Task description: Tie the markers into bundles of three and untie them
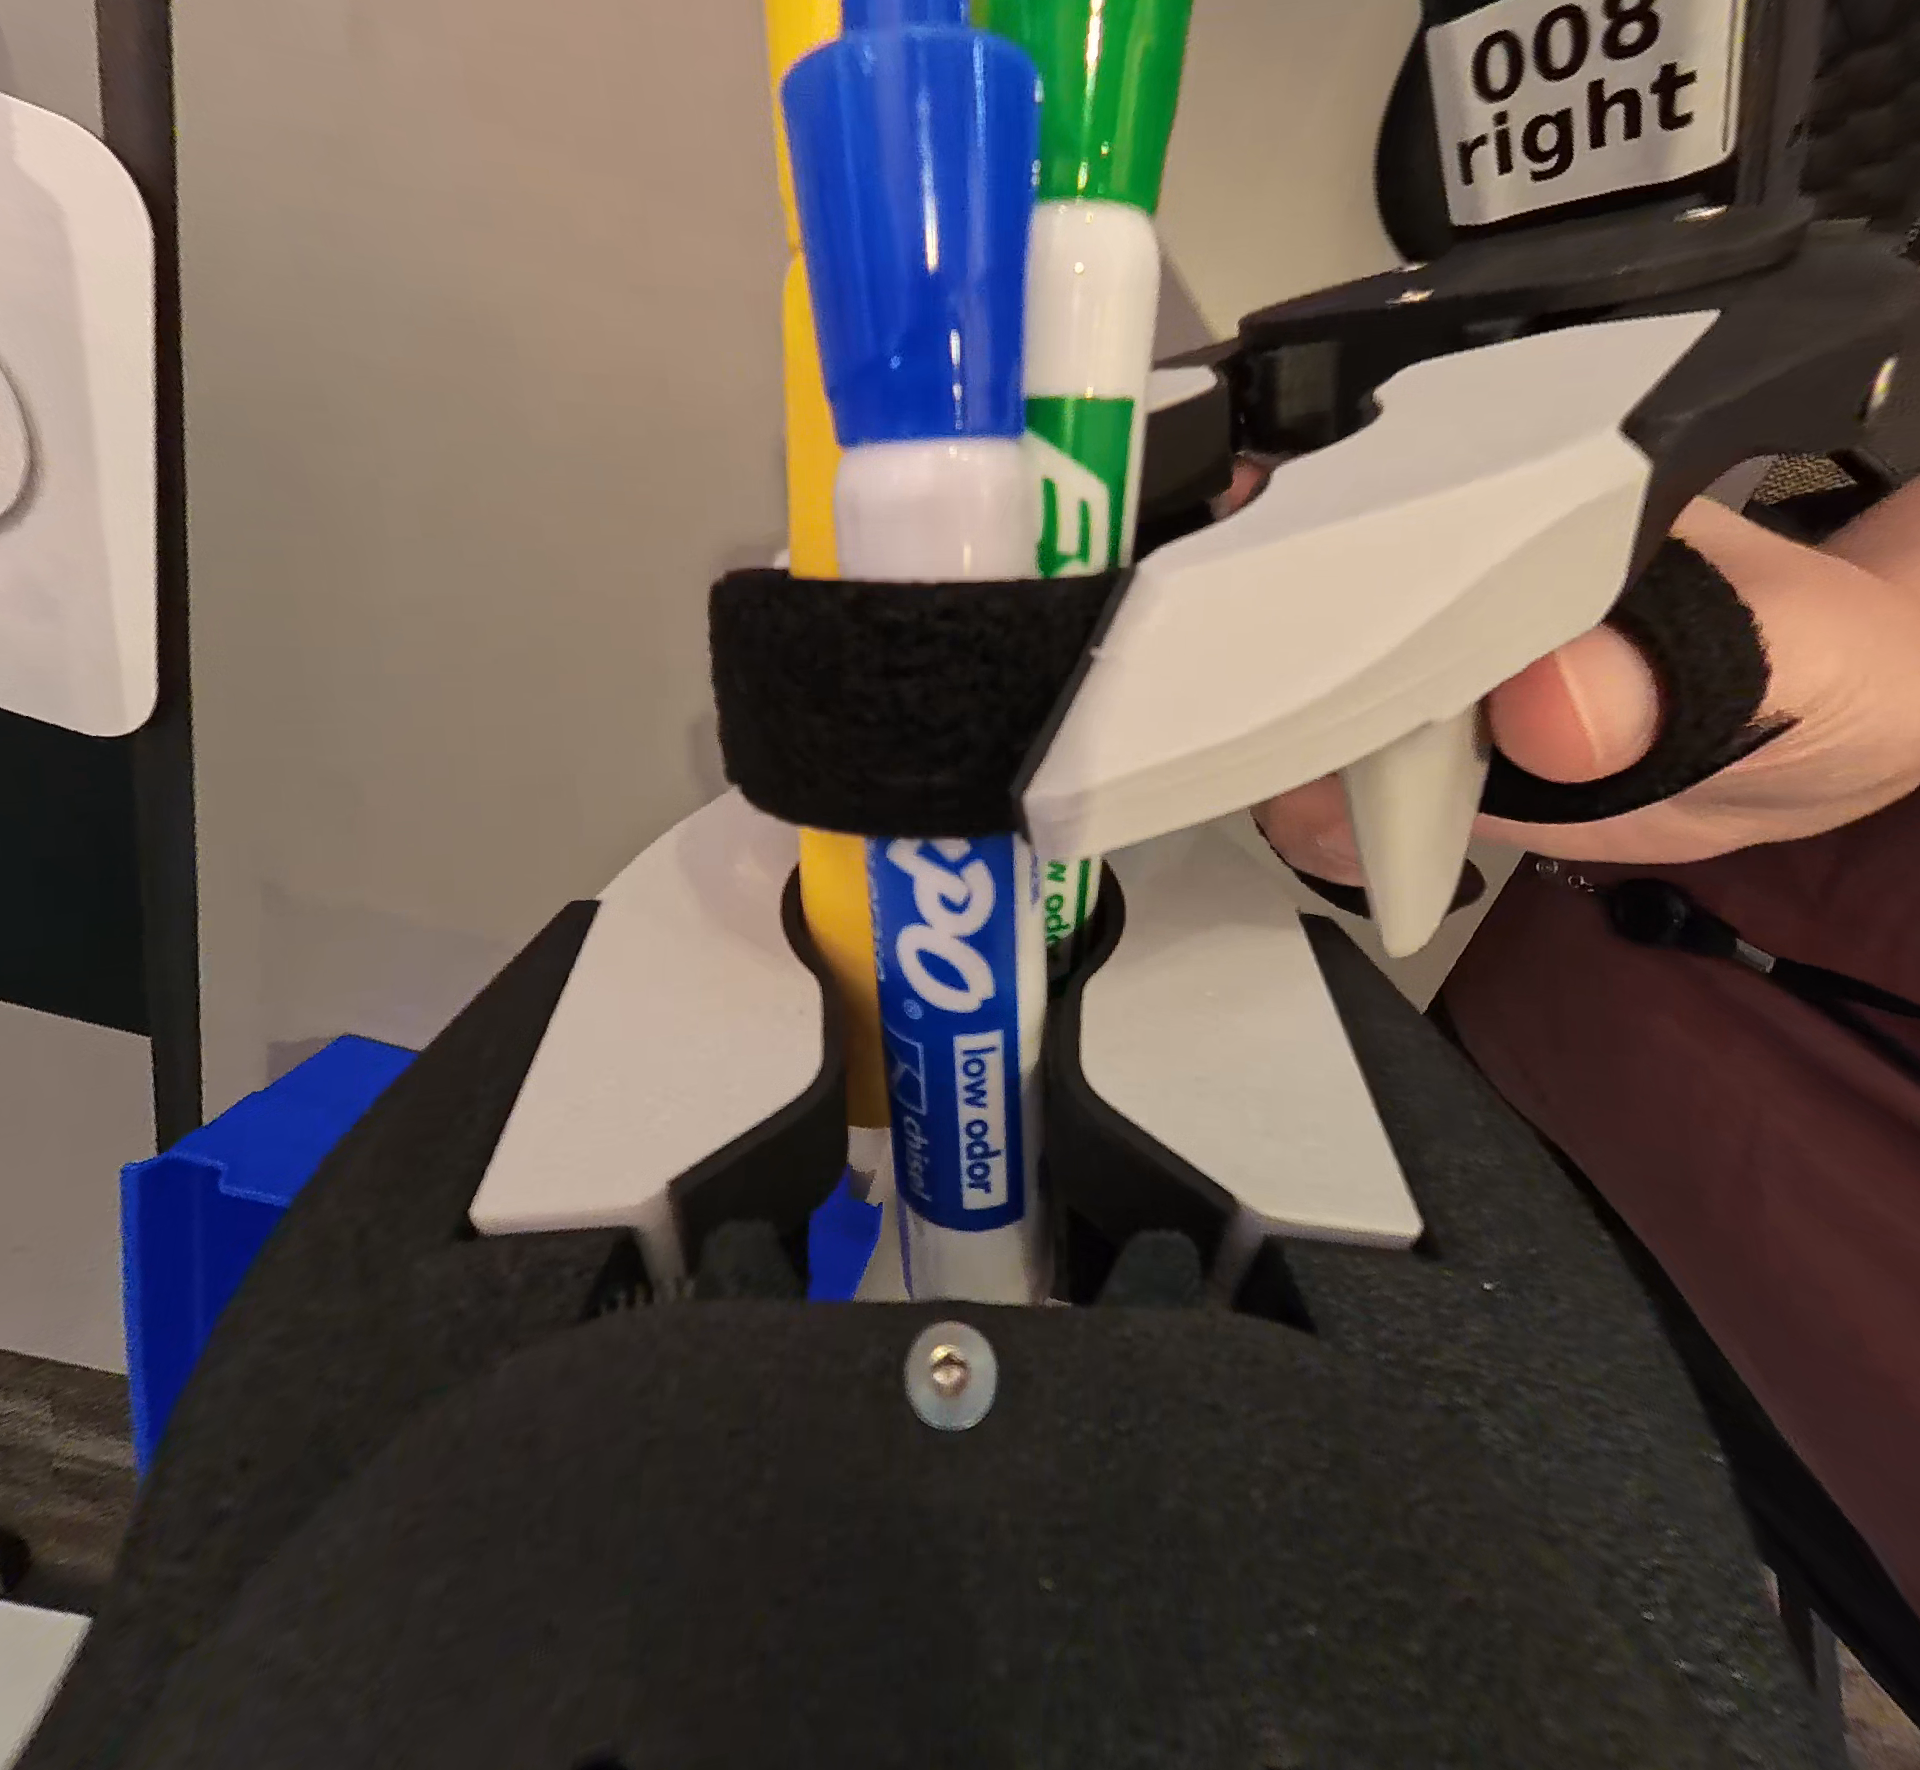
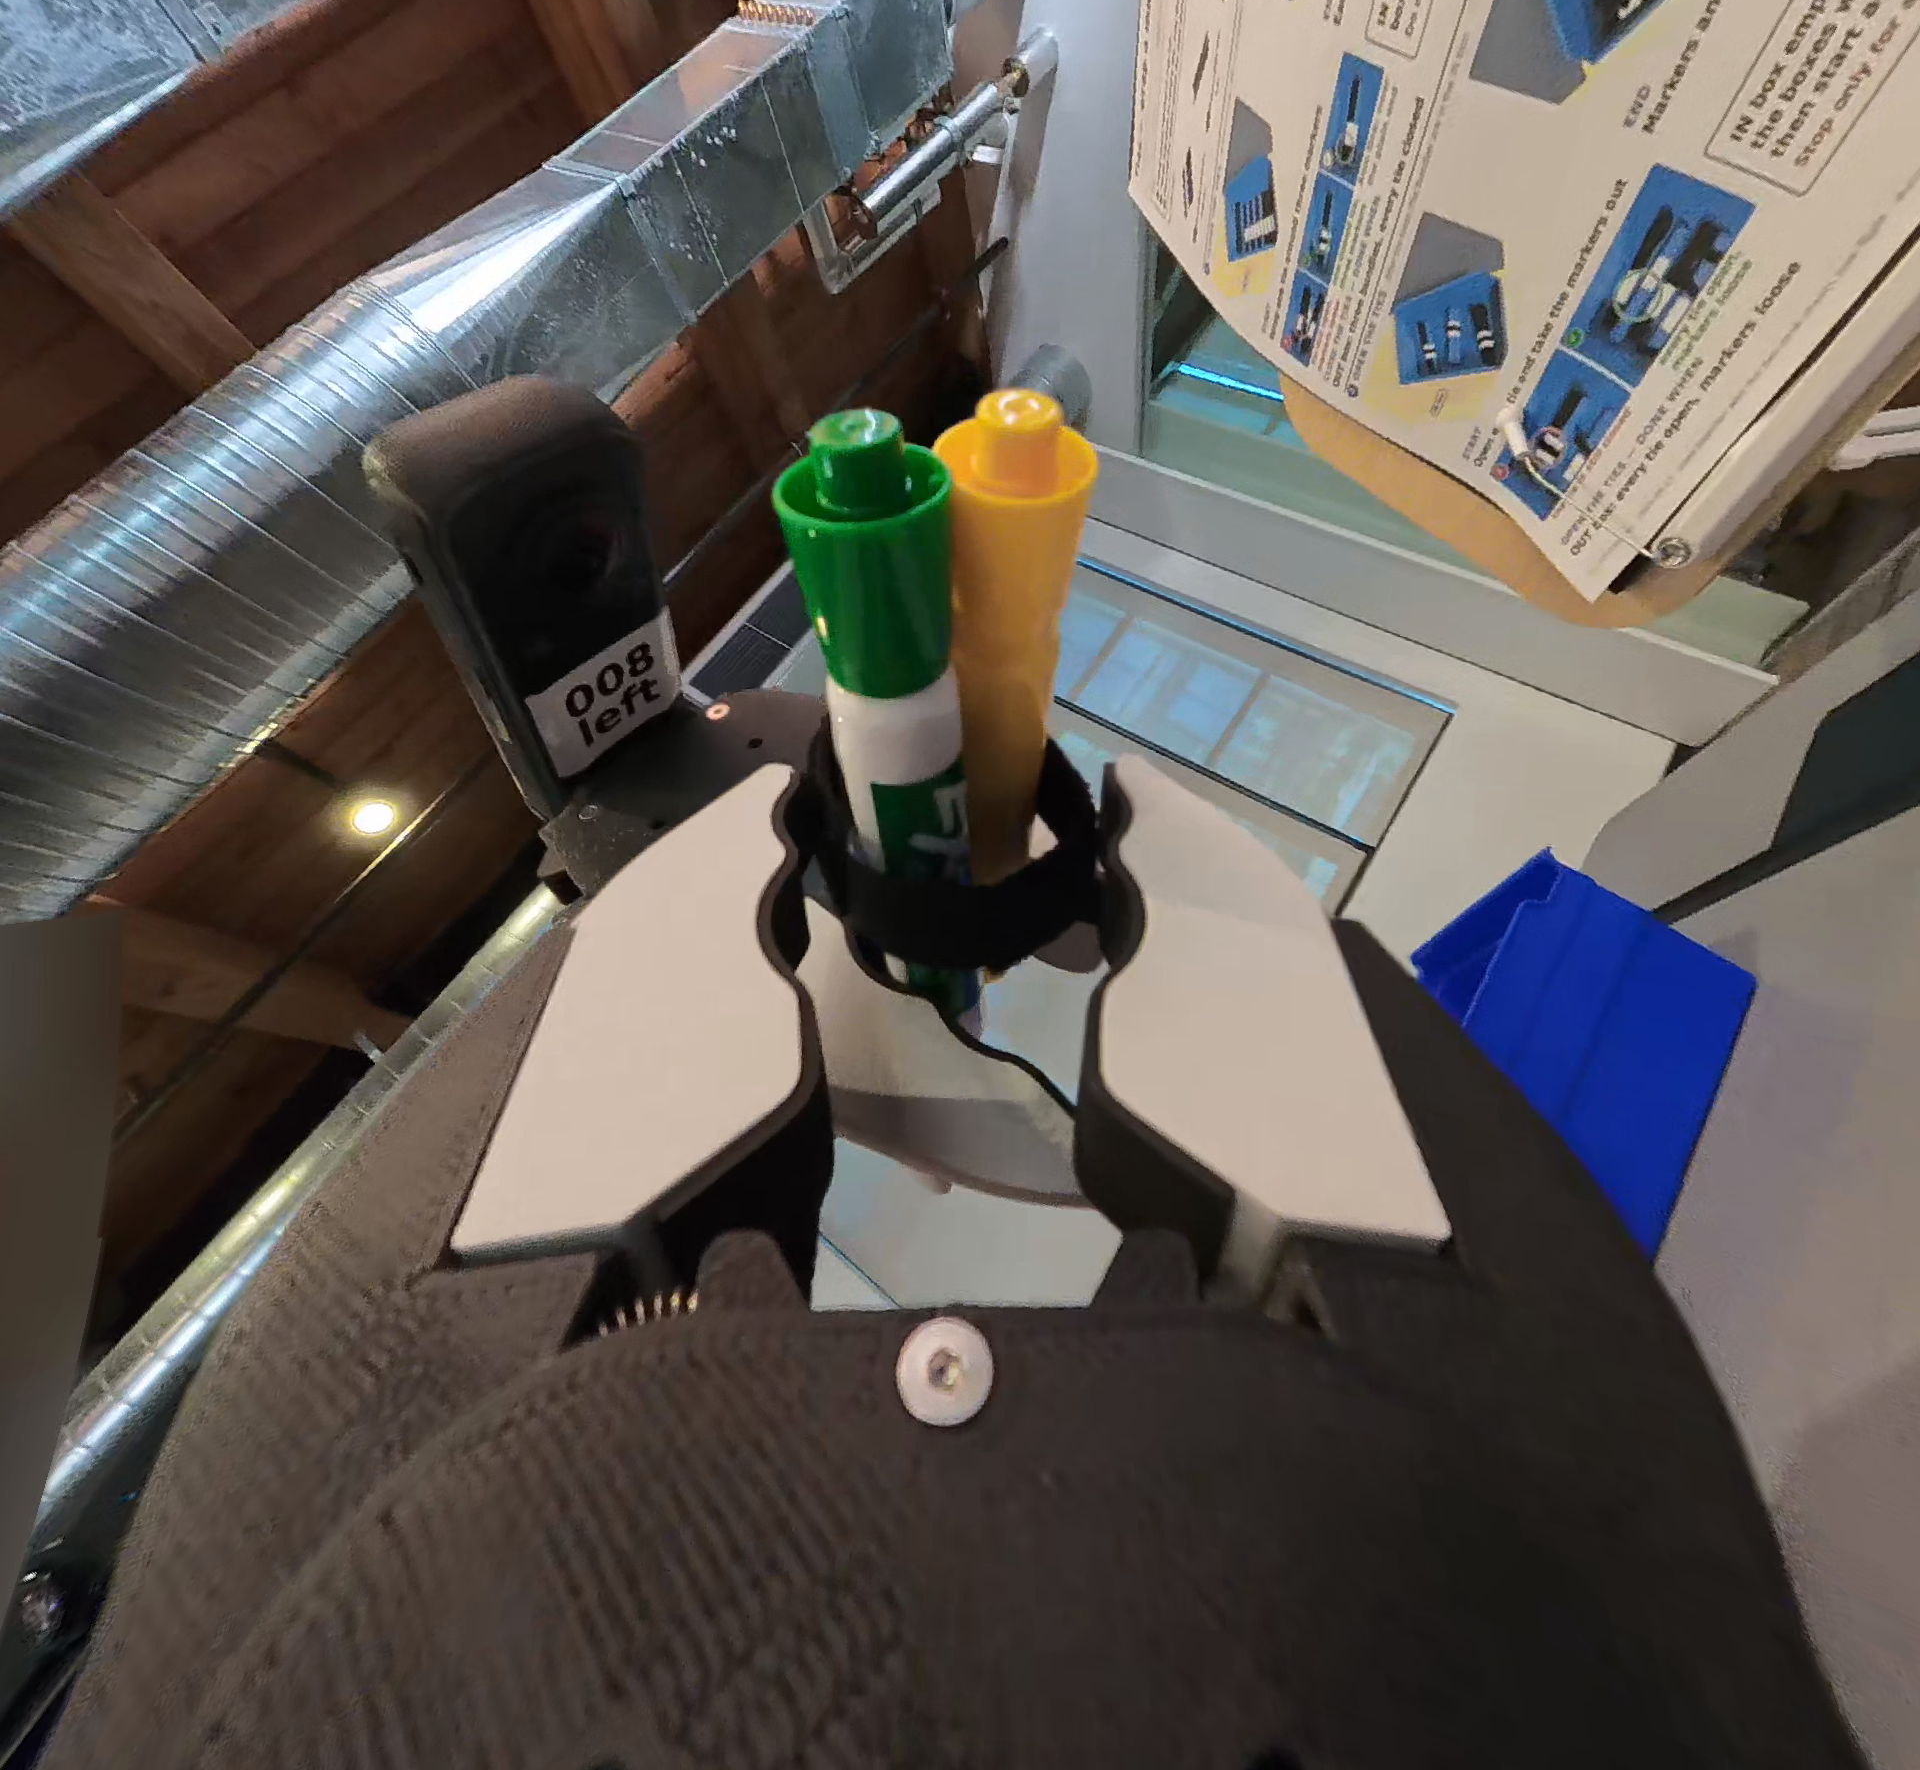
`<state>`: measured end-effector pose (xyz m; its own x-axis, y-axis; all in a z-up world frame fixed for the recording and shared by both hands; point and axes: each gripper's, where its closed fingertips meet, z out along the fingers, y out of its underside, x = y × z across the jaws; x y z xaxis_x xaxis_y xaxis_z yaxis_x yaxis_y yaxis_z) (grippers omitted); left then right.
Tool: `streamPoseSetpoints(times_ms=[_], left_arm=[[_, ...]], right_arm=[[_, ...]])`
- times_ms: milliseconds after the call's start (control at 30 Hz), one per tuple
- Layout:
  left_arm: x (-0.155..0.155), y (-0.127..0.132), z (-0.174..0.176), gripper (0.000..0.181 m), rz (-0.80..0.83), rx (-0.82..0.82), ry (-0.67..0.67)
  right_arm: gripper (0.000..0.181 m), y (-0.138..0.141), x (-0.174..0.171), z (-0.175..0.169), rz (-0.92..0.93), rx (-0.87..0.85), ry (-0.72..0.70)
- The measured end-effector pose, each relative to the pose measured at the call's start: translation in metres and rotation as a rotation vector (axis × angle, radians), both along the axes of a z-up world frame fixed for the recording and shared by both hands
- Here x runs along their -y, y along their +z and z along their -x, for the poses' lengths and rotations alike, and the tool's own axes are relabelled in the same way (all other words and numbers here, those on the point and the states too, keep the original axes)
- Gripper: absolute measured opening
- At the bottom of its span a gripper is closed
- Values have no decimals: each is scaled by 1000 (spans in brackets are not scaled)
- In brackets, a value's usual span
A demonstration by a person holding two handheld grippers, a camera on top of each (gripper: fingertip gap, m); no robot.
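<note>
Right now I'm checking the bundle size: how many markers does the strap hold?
3, upright inside the black strap: blue marker in front, yellow marker behind-left, green marker behind-right. The right wrist view hides the blue one.

markers (image 1: 935,286): glossy smooth plastic | strap (image 1: 883,702): fuzzy matt black cloth | duct (image 2: 312,432): shiny ribbed metal

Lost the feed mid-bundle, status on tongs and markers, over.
Left tongs shut on marker bundle, held upright. Right tongs closed around black strap, which wraps all three markers. Nothing in the way.
</note>
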<state>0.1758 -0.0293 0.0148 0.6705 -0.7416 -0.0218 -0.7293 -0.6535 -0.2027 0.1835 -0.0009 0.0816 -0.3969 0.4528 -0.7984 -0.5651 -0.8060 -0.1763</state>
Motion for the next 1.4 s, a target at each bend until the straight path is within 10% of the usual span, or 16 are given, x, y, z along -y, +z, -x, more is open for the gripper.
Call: streamPoseSetpoints(times_ms=[1400], left_arm=[[1,-6,-11,59,30,32,-6]], right_arm=[[25,-7,2,-10,-22,18,39]])
